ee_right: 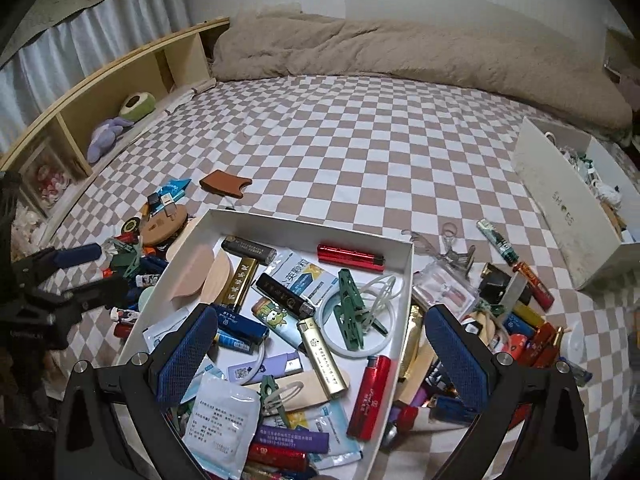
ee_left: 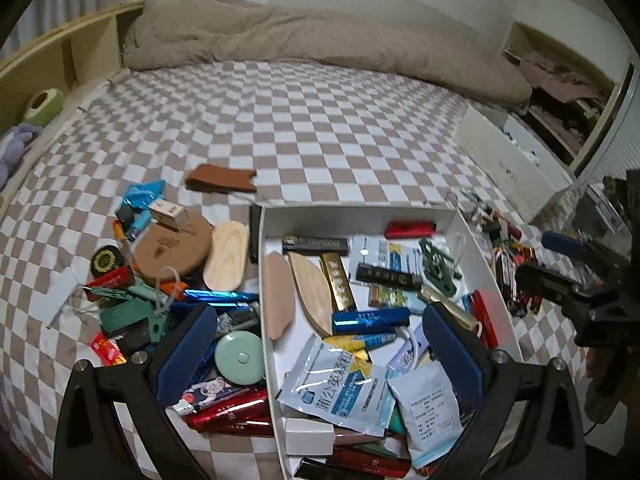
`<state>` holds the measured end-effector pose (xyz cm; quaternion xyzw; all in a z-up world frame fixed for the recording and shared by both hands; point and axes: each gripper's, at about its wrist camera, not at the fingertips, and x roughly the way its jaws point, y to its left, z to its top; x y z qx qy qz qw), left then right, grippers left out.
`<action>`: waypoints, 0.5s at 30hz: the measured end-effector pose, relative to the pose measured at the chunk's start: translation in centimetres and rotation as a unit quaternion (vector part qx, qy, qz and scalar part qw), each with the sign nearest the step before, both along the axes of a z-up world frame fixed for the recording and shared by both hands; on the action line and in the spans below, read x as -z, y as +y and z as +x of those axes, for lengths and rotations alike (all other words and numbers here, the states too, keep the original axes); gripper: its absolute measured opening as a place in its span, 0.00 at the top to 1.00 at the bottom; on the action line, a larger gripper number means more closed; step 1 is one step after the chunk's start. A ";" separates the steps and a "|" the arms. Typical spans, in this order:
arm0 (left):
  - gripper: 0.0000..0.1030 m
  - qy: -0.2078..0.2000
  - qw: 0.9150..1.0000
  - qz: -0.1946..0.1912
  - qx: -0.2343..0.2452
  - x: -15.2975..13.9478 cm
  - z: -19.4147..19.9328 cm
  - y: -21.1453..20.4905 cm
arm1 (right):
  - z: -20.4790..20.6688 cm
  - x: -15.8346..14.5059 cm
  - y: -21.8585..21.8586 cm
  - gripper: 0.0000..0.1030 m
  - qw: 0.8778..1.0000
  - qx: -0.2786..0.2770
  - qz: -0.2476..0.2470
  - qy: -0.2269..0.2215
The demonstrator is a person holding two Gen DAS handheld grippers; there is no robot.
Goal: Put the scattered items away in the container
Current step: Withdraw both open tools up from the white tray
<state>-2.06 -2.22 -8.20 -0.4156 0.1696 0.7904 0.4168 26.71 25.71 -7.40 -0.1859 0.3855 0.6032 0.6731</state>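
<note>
A white box sits on the checkered bed and holds lighters, sachets, wooden pieces and green clips. Scattered items lie in a pile on its left and another on its right. My left gripper is open and empty, hovering over the box's left wall, one finger above a mint round case. My right gripper is open and empty over the box's near right part. Each gripper shows in the other's view, the right and the left.
A brown leather piece lies alone beyond the box. A second white box stands at the right. A beige quilt lies along the far wall. A wooden shelf with plush toys runs along the left.
</note>
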 end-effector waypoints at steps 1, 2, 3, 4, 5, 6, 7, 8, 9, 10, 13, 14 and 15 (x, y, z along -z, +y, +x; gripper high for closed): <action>0.00 0.005 1.000 0.002 -0.004 -0.2 0.0 -0.1 | 0.0 -0.2 -0.2 0.00 1.000 0.000 0.002 -0.003; 0.00 0.009 1.000 0.004 -0.008 -0.4 0.1 -0.2 | 0.0 -0.4 -0.4 0.00 1.000 0.000 0.005 -0.004; 0.00 0.010 1.000 0.004 -0.010 -0.6 0.1 -0.3 | 0.0 -0.6 -0.6 0.00 1.000 0.000 0.007 -0.005; 0.00 0.009 1.000 0.005 -0.012 -0.8 0.1 -0.4 | -0.1 -0.8 -0.8 0.00 1.000 -0.001 0.010 -0.005; 0.00 0.008 1.000 0.007 -0.014 -1.0 0.1 -0.5 | -0.1 -1.0 -1.1 0.00 1.000 -0.001 0.012 -0.005; 0.00 0.007 1.000 0.009 -0.015 -1.2 0.2 -0.6 | -0.1 -1.1 -1.3 0.00 1.000 -0.002 0.014 -0.005; 0.00 0.007 1.000 0.010 -0.016 -1.4 0.3 -0.7 | -0.1 -1.3 -1.5 0.00 1.000 -0.002 0.016 -0.006; 0.00 0.008 1.000 0.010 -0.016 -1.6 0.4 -0.8 | -0.2 -1.5 -1.7 0.00 1.000 -0.003 0.018 -0.007; 0.00 0.010 1.000 0.011 -0.016 -1.9 0.6 -0.9 | -0.3 -1.7 -1.9 0.00 1.000 -0.004 0.020 -0.007; 0.00 0.013 1.000 0.011 -0.016 -2.1 0.7 -1.0 | -0.3 -1.9 -2.2 0.00 1.000 -0.005 0.022 -0.008; 0.00 0.024 1.000 0.010 -0.016 -2.7 1.2 -1.2 | -0.6 -2.4 -2.7 0.00 1.000 -0.008 0.028 -0.008; 0.00 0.025 1.000 0.011 -0.015 -2.8 1.4 -1.3 | -0.7 -2.6 -3.0 0.00 0.999 -0.010 0.030 -0.009; 0.00 0.025 0.999 0.013 -0.015 -3.0 1.6 -1.5 | -0.9 -2.7 -3.1 0.00 0.999 -0.011 0.031 -0.010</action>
